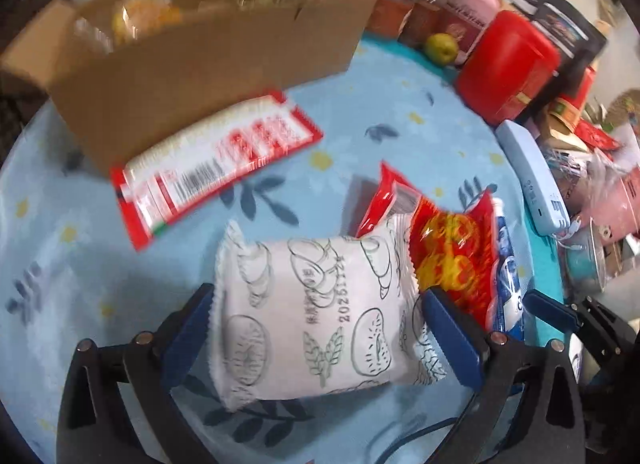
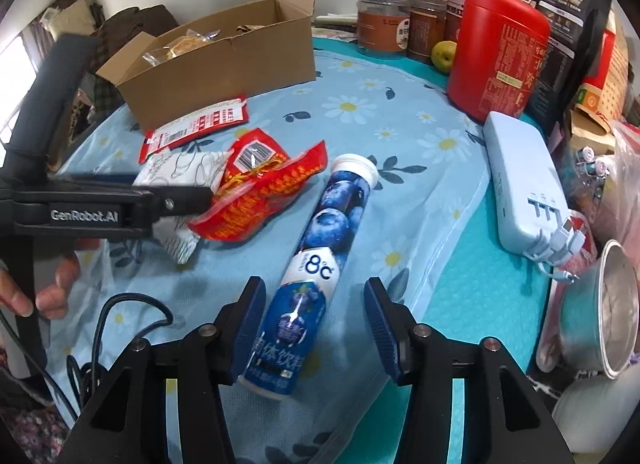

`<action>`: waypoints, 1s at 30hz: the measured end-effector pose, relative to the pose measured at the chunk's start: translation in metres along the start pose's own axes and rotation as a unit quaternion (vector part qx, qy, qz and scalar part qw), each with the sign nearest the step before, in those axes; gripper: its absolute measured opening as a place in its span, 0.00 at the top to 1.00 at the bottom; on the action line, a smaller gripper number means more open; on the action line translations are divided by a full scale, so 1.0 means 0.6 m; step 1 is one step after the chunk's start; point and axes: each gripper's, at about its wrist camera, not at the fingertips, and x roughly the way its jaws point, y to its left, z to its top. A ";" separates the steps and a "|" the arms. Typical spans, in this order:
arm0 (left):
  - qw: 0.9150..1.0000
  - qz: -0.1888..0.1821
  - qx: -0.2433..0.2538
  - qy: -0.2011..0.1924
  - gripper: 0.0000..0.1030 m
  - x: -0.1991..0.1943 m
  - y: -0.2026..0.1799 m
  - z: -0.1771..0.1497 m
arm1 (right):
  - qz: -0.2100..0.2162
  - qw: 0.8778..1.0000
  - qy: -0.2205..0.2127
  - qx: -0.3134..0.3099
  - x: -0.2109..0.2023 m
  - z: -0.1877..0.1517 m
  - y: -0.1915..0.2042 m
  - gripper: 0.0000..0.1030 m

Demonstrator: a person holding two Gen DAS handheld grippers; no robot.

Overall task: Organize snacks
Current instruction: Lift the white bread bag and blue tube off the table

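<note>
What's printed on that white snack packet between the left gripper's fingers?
The white packet carries black line drawings of round pastries and leaves, clearest in the left wrist view.

A flowered blue cloth carries a cardboard box, snack packets and a blueberry tube.

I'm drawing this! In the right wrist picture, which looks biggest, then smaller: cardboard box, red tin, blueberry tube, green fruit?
1. cardboard box
2. blueberry tube and red tin: too alike to rank; the tube lies nearer the camera.
3. green fruit, clearly smallest.
</note>
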 end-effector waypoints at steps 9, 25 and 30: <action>0.995 0.070 0.069 0.002 0.00 0.016 -0.036 -0.015 | 0.000 1.000 0.005 -0.001 0.025 0.016 -0.007 0.50; 0.992 0.056 0.106 -0.032 0.28 -0.027 -0.037 -0.051 | -0.019 1.000 -0.024 0.000 0.005 -0.016 -0.001 0.69; 0.993 0.040 0.109 -0.021 0.29 -0.040 -0.040 -0.072 | -0.024 0.999 -0.021 -0.010 -0.018 -0.036 0.009 0.71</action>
